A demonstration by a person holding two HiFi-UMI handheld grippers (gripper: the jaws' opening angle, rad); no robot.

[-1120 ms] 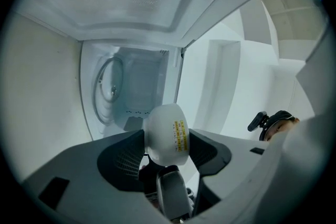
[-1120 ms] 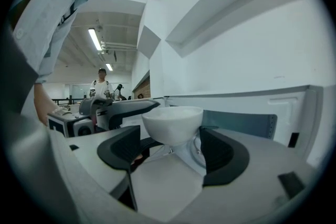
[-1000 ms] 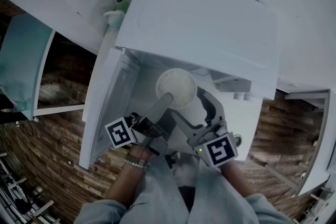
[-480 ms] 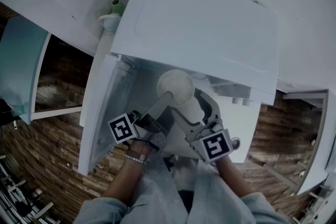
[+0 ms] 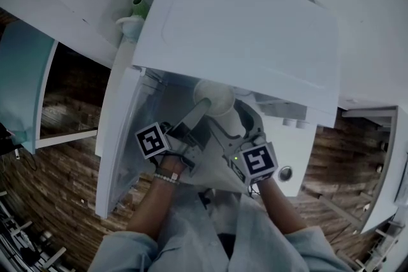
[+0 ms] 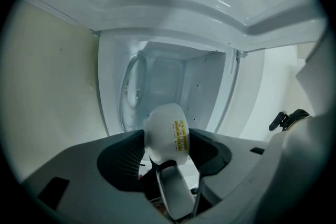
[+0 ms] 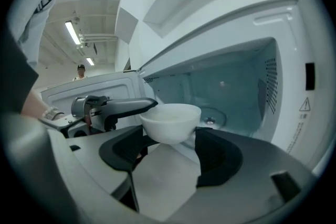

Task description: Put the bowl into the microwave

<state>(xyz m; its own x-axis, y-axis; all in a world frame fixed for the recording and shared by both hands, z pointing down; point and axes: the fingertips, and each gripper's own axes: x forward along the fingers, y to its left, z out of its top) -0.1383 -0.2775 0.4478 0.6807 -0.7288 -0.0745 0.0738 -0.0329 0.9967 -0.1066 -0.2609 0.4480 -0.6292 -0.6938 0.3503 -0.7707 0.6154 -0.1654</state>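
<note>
Upright bowl, mouth up, at the open microwave cavity's front edge, with room inside. The left gripper fingers pinch it. The right gripper fingers are spread and have just been closing slightly, the bowl just beyond their tips.

No words can be read. A yellow sticker on the bowl has tiny print, too small to read. A little warning triangle is on the microwave front. Each cube shows a black-and-white square mark.
</note>
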